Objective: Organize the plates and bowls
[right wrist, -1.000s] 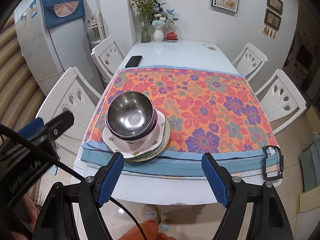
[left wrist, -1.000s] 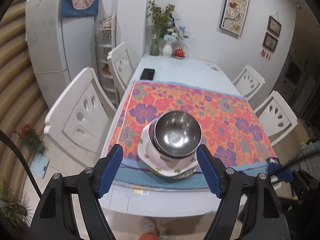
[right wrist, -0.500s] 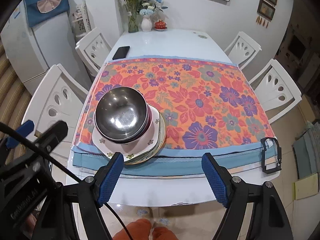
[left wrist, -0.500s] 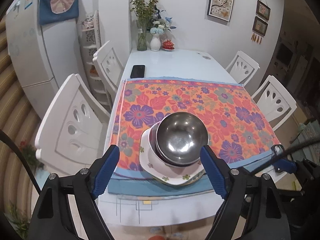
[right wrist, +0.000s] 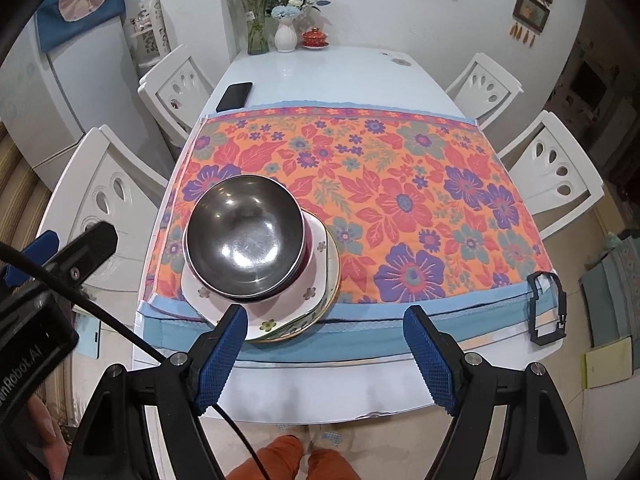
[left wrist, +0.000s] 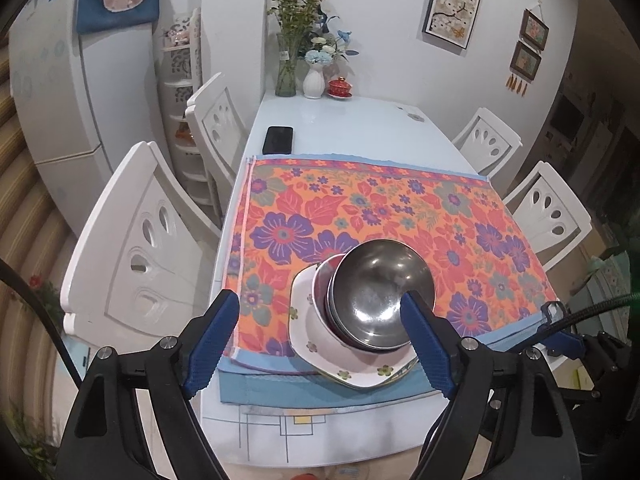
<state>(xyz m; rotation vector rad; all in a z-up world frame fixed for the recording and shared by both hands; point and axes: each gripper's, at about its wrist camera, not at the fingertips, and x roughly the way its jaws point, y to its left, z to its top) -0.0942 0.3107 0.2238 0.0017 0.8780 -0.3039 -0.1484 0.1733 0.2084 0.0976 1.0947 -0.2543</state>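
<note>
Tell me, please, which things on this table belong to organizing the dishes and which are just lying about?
For the job:
- steel bowls, nested
- floral plates, stacked underneath

Just lying about:
- phone
- flower vases
- red lidded cup
- black clip at the cloth's edge

Cloth: floral orange tablecloth (right wrist: 400, 184) covers the near half of the white table (right wrist: 320, 68).
Phone: black phone (left wrist: 278, 139) beside the cloth's far left corner.
Far end: vases of flowers (left wrist: 298, 60), apparently a red lidded cup (left wrist: 340, 86).
Chairs: white chairs (left wrist: 132, 248) on both sides.
</note>
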